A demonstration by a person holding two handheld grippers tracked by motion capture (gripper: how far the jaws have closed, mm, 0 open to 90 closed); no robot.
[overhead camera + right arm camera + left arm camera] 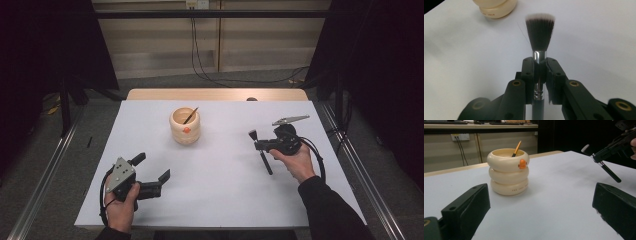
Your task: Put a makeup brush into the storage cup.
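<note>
A cream cup (185, 126) shaped like stacked rings, with an orange beak on its side, stands upright at the middle back of the white table (225, 195). A thin dark stick (190, 115) leans inside it. My right gripper (260, 145), held above the table's right side, is shut on a makeup brush (266, 162) just below its metal collar. In the right gripper view the dark, white-tipped bristles (540, 30) point toward the cup (495, 7). My left gripper (152, 167) rests open at the near left, facing the cup (508, 176), with nothing between its fingers.
Metal rails (360, 165) run along both sides of the table. A wooden board edge (215, 94) lies past the far edge, with cables (240, 80) on the floor behind. Bare white surface spreads between the cup and both grippers.
</note>
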